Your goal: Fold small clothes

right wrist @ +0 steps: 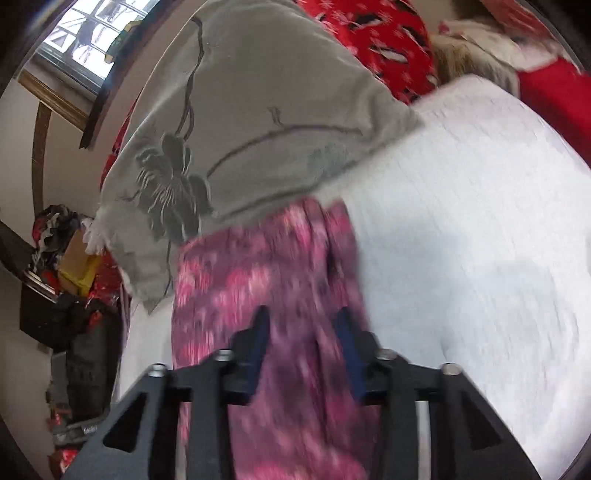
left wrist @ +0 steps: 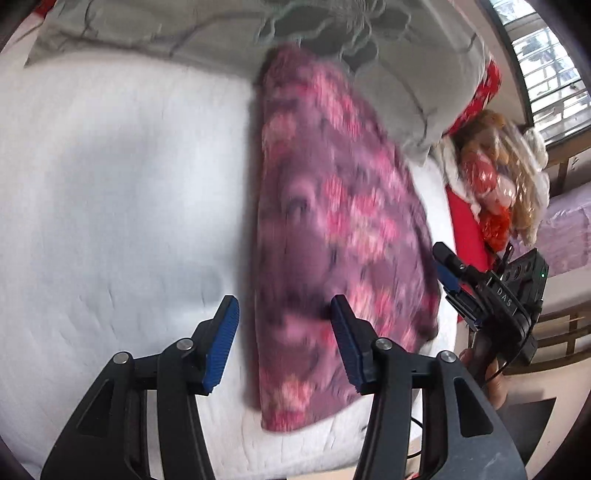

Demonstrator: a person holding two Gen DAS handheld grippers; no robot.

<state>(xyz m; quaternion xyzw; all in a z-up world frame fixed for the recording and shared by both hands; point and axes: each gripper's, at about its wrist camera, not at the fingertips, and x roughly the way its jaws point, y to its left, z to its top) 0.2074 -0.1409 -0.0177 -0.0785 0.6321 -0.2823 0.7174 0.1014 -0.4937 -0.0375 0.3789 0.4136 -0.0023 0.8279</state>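
A purple garment with pink flowers [left wrist: 332, 221] lies as a long, narrow strip on the white bed sheet [left wrist: 110, 184]. My left gripper [left wrist: 283, 301] hovers over the strip's near left edge. It is open, and its blue pads [left wrist: 221, 339] stand apart with nothing pressed between them. My right gripper [left wrist: 448, 269] is at the strip's right edge, with a hand [left wrist: 493, 380] on its handle. In the right wrist view the garment [right wrist: 266, 266] runs under and between the right gripper's [right wrist: 303, 312] separated fingers. The picture is blurred, and the pads do not pinch the cloth.
A grey blanket with a dark flower print [left wrist: 184, 26] [right wrist: 258, 110] lies at the far end of the strip. Red cloth [right wrist: 388, 44] and a plastic-wrapped doll [left wrist: 495, 177] lie beyond the sheet. Clutter [right wrist: 70, 266] stands beside the bed under a window [right wrist: 85, 33].
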